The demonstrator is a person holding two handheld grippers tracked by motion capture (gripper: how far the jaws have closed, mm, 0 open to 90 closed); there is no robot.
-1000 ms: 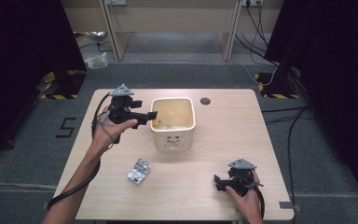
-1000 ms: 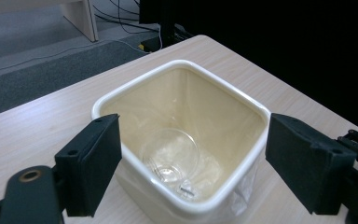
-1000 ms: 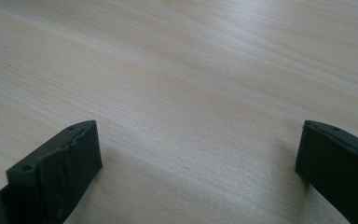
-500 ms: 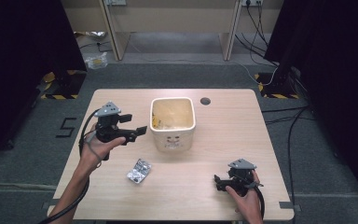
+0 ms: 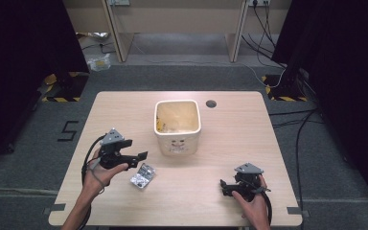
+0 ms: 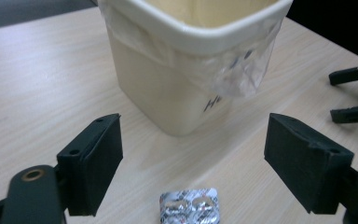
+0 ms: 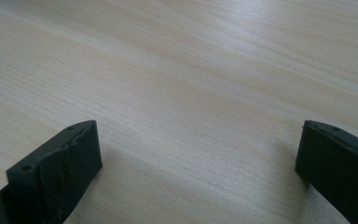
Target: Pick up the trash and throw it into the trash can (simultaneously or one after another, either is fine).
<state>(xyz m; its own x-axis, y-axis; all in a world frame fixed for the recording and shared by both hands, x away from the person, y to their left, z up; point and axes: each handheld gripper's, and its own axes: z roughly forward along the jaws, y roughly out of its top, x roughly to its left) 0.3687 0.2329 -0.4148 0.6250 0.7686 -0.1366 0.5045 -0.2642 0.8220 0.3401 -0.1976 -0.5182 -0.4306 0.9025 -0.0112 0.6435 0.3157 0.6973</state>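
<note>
The left gripper (image 5: 141, 158) hovered with jaws wide apart just above the silver blister pack (image 5: 142, 175), which lay flat on the wooden table (image 5: 220, 143) near the cream bin (image 5: 177, 125); the right gripper (image 5: 226, 186) rested wide open, well apart.

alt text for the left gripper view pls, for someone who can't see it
The left gripper hangs with its two black jaws wide open on either side of a silver blister pack that lies flat on the pale wooden table. Just beyond the pack stands a cream bin with a clear plastic liner folded over its rim.
</note>
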